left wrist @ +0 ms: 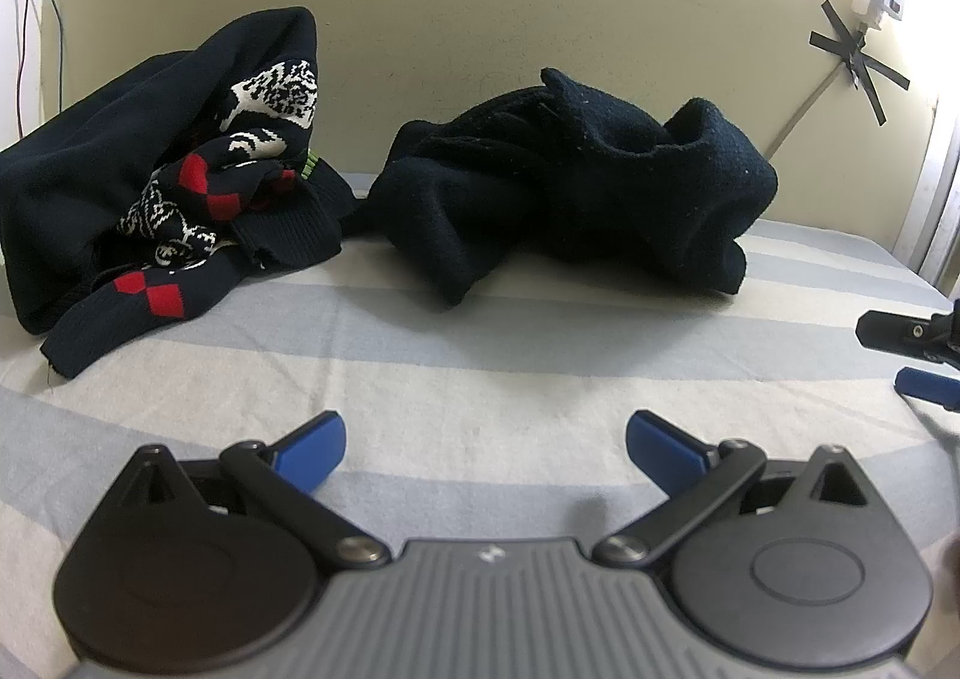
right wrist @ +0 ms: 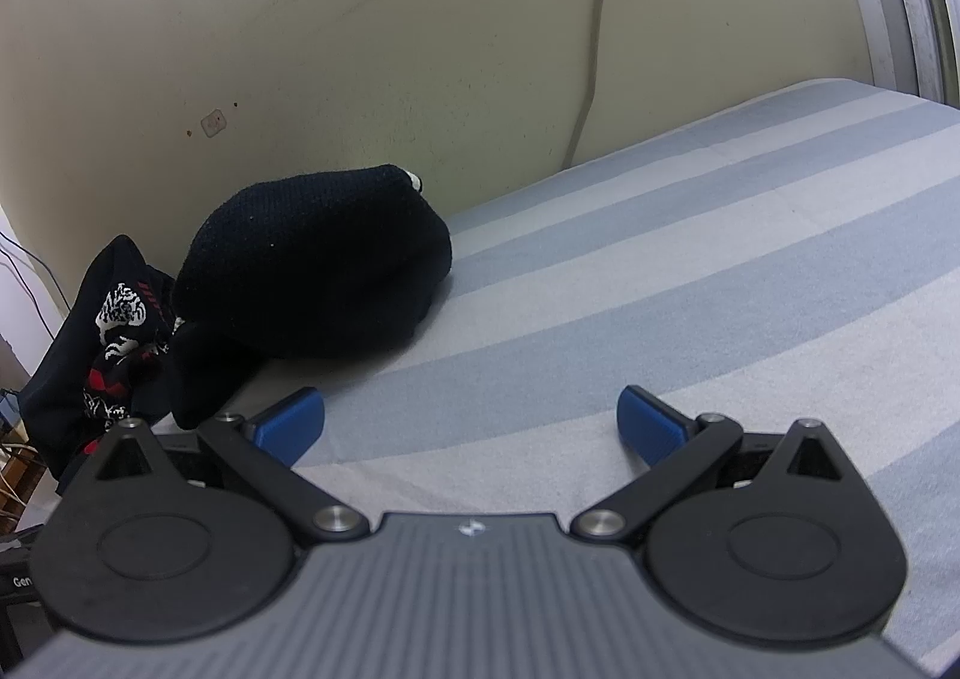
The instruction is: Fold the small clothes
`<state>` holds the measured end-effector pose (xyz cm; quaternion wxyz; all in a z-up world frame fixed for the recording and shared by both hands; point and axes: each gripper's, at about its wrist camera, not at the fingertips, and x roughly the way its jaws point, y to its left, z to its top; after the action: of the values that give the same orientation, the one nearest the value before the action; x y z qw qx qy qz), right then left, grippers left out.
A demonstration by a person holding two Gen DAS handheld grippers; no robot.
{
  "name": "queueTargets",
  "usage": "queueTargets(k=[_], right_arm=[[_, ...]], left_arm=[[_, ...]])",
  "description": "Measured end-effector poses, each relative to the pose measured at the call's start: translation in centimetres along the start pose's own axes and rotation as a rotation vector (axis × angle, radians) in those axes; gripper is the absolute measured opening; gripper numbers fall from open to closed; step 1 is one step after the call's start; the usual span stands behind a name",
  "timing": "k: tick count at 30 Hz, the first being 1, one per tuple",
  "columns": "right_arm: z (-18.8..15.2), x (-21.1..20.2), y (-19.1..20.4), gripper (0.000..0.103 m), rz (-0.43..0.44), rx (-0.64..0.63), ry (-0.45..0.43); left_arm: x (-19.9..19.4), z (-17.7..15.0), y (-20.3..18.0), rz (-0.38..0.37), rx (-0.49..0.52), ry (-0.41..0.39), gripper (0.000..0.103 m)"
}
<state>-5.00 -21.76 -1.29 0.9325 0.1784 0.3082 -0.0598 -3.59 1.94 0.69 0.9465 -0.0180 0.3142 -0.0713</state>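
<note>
Against the wall, a dark sweater (left wrist: pixel 576 181) and a patterned sweater (left wrist: pixel 162 181) are lying crumpled side by side on the striped bed (left wrist: pixel 480 343). Nearer, the left tool (left wrist: pixel 486 448) and right tool (right wrist: pixel 471 427) are hovering over bare sheet, both spread apart, gripping nothing.

We see a plain dark navy knitted garment (left wrist: pixel 576 181), coarse and fuzzy; a navy patterned knit sweater (left wrist: pixel 180 187), ribbed at its cuffs; a striped blue-and-white woven bedsheet (left wrist: pixel 480 331), matt; a cream painted wall (right wrist: pixel 420 48), scuffed.
</note>
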Motion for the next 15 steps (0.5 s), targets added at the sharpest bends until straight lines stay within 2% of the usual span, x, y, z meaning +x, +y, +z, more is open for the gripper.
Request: queueTargets(k=[5, 15], right_arm=[[0.0, -0.3, 0.0, 0.103, 0.000, 0.005, -0.012], [0.1, -1.1, 0.0, 0.103, -0.011, -0.035, -0.090]], left_arm=[[-0.2, 0.0, 0.0, -0.002, -0.002, -0.009, 0.103], [-0.3, 0.0, 0.2, -0.010, -0.013, -0.014, 0.103]])
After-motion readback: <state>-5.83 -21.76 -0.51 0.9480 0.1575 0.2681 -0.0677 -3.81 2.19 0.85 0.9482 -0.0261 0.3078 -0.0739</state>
